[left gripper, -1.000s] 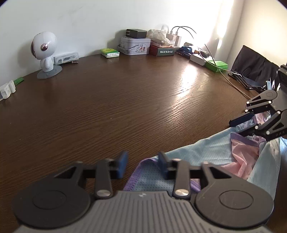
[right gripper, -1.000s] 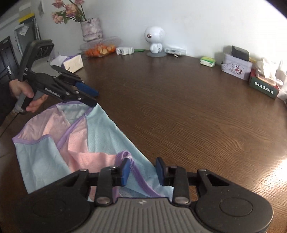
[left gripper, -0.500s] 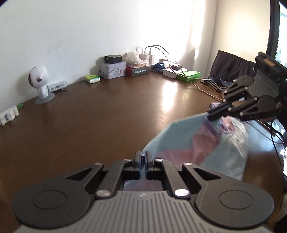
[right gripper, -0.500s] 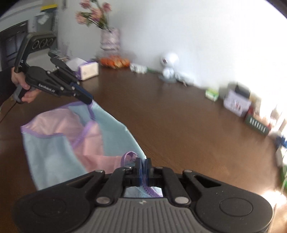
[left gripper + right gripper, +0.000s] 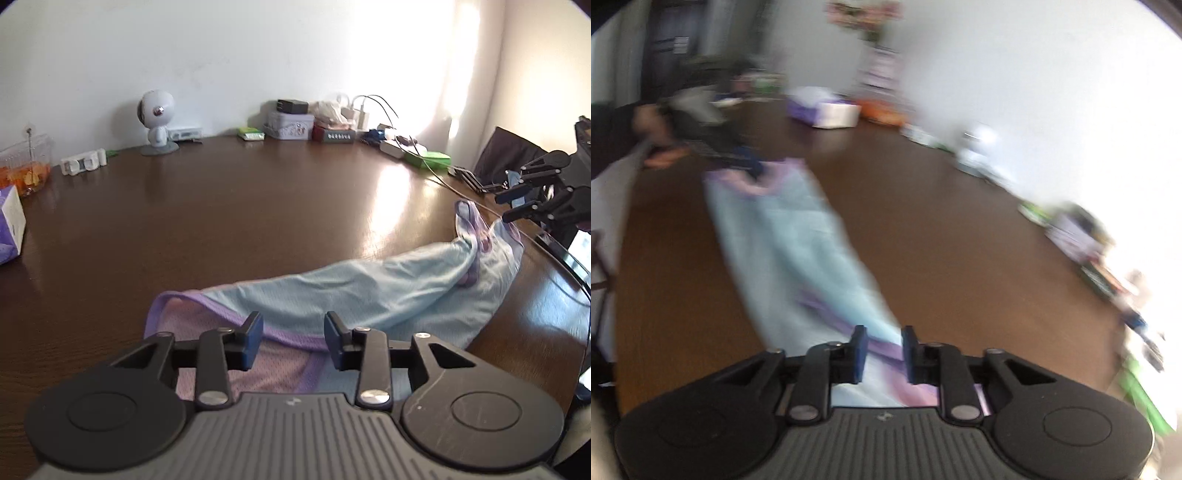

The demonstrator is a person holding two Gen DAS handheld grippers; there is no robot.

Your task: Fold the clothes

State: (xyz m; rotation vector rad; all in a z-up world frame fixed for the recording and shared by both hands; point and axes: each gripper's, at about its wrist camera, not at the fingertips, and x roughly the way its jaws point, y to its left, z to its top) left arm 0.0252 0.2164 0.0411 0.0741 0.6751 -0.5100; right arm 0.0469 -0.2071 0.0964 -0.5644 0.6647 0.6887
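A light blue and pink garment with purple trim (image 5: 369, 284) lies stretched in a long band on the dark wooden table (image 5: 221, 221). My left gripper (image 5: 291, 341) is open, its blue fingertips just above the pink, purple-edged end of the garment. My right gripper (image 5: 882, 350) is open over the other end, where purple trim crosses between its fingers. It also shows at the right of the left wrist view (image 5: 517, 206), at the garment's bunched far end. The right wrist view is motion-blurred; the garment (image 5: 790, 236) runs away toward the left gripper (image 5: 738, 162).
Along the wall stand a white robot figure (image 5: 157, 122), a tin box (image 5: 290, 125), chargers and cables (image 5: 369, 118) and a green box (image 5: 428, 158). A tissue box (image 5: 9, 225) sits at the left. A laptop edge (image 5: 569, 254) lies at the right.
Both grippers were shut on the garment's ends half a second ago and have opened. The garment has dropped onto the table as a long band. The right gripper is moving fast.
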